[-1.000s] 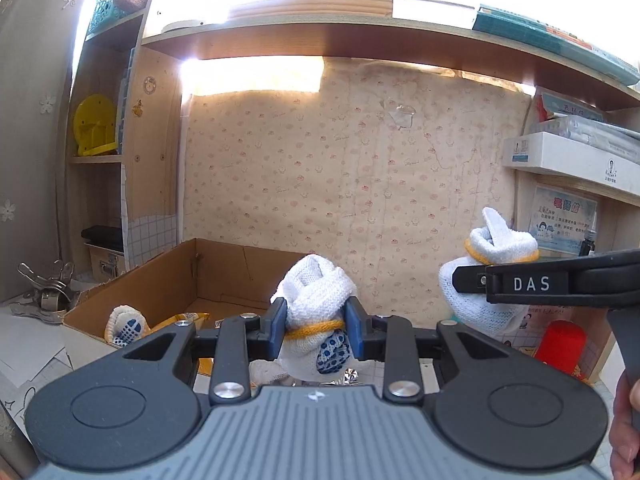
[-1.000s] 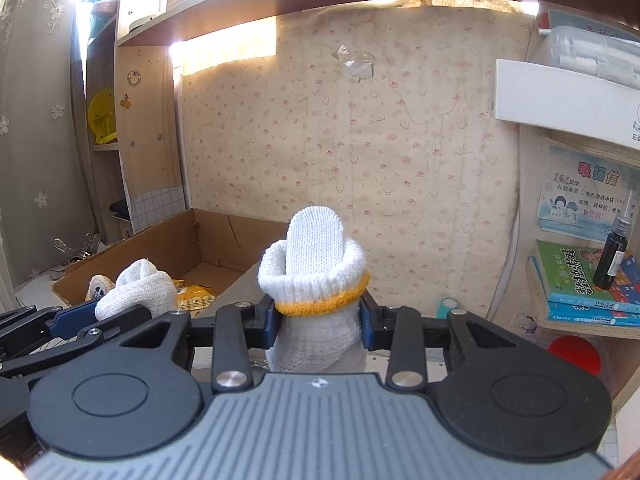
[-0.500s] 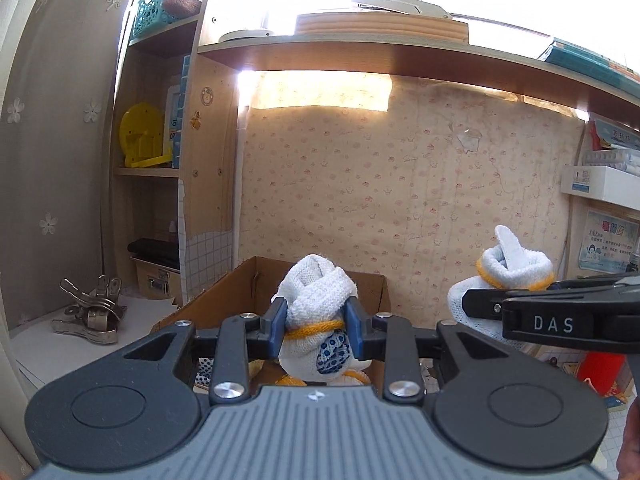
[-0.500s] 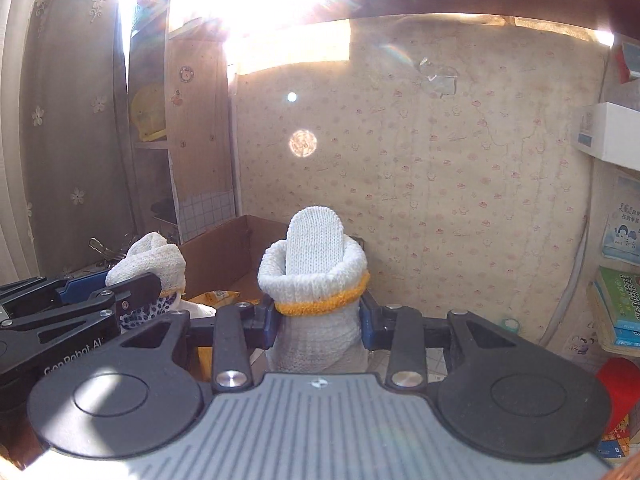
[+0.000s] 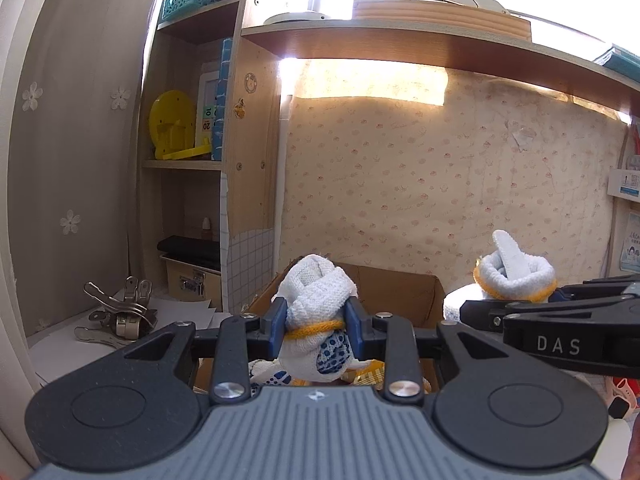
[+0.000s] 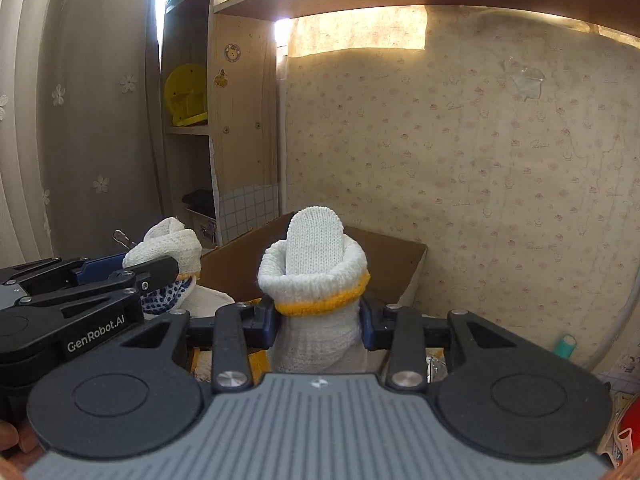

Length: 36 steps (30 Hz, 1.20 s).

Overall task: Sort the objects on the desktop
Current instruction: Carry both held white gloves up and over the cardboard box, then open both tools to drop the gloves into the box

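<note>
My left gripper (image 5: 316, 326) is shut on a rolled white glove with a yellow cuff and blue dots (image 5: 316, 300). My right gripper (image 6: 318, 322) is shut on a second rolled white glove with a yellow cuff (image 6: 316, 272). Both are held in the air in front of an open cardboard box (image 5: 400, 292), which also shows in the right wrist view (image 6: 384, 256). The right gripper and its glove (image 5: 514, 276) show at the right of the left wrist view. The left gripper and its glove (image 6: 172, 248) show at the left of the right wrist view.
A wooden shelf unit (image 5: 240, 160) stands at the left with a yellow object (image 5: 172, 124) and a small case (image 5: 192, 280). Metal clips (image 5: 120, 312) lie on white paper. More gloves (image 5: 276, 376) lie in the box. A red object (image 6: 628, 432) sits at lower right.
Both grippers have swung left with their gloves still held. The shelf unit and the box now sit nearer the centre of both views.
</note>
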### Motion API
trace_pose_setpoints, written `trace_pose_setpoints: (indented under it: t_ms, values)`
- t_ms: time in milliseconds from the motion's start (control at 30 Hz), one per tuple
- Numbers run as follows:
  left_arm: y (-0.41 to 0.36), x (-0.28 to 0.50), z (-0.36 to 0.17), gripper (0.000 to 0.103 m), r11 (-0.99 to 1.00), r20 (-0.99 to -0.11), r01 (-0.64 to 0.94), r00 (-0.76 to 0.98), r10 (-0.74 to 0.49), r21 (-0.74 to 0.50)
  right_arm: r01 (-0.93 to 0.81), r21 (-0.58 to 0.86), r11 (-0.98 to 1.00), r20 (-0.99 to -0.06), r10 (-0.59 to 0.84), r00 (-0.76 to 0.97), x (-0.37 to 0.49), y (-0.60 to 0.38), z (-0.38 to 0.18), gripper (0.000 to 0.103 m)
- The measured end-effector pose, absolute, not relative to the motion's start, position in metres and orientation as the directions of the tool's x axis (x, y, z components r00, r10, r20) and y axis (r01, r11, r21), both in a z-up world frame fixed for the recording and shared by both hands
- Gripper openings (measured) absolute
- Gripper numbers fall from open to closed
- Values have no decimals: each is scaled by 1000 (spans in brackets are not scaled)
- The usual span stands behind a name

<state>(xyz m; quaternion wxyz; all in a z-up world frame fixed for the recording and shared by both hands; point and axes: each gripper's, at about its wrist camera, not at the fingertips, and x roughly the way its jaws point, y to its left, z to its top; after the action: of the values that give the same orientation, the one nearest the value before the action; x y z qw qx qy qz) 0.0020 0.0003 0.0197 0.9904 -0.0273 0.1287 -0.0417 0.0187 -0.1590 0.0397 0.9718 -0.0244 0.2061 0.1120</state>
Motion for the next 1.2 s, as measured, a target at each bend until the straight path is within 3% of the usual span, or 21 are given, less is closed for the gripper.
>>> trace_pose_setpoints:
  t_ms: [967,1067,1167,1200]
  values:
    - [9,56,-8,34,992,-366,106,923,-122,-62,-227,15,974,-520,202,830,101,-139,2,40]
    - [8,61,-9,34,992,-377,105,918,-121,-64,-220,4,975,-522,190,832,105,-137,0,43]
    - [6,63,-9,34,993,-381,104,917,-119,-61,-225,14,974,-511,201,836,105,-139,1,60]
    - [6,64,-8,34,993,-381,103,917,-119,-60,-226,16,974,-507,202,838,104,-139,1,61]
